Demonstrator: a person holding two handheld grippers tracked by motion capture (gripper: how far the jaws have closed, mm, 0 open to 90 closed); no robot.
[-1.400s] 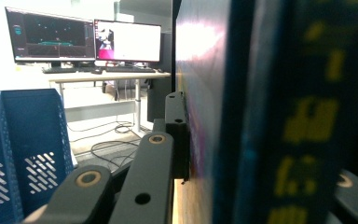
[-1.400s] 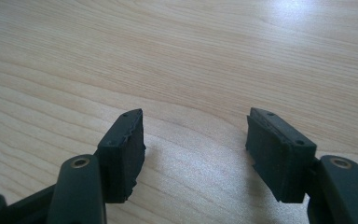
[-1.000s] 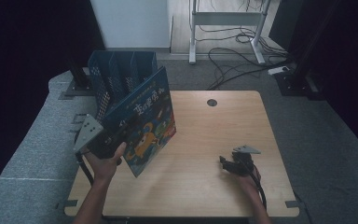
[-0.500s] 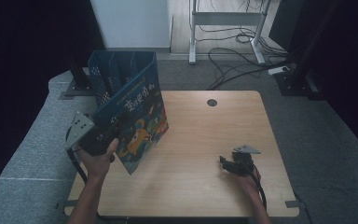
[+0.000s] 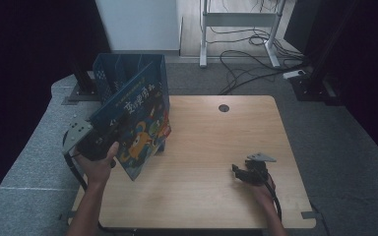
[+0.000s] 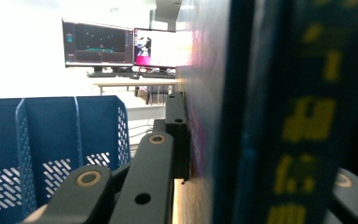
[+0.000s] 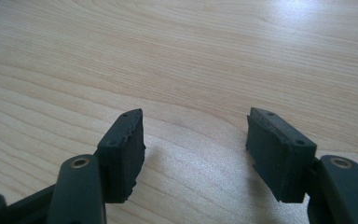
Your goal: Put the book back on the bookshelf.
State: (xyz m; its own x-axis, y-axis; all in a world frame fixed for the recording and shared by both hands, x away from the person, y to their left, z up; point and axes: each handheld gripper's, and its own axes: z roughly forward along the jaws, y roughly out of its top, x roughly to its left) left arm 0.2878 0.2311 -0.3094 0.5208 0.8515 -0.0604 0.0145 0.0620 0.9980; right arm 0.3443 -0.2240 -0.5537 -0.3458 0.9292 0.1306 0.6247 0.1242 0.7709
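Book (image 5: 140,125) clamped in the left tool (image 5: 96,142), held tilted above the surface's (image 5: 216,147) left edge, its upper corner against the blue rack (image 5: 123,73) at the far-left corner. In the left gripper view the book (image 6: 261,116) sits between the jaws. Right tool (image 5: 243,172), jaws apart with nothing between them, rests near the right front corner.

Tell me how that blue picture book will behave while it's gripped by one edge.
The book probably stays stiff: held in the left gripper by one edge, it tilts without sagging. Its wide cover likely makes it lever and twist against the jaws. Set on edge it would probably tip unless leaned in the blue file rack.
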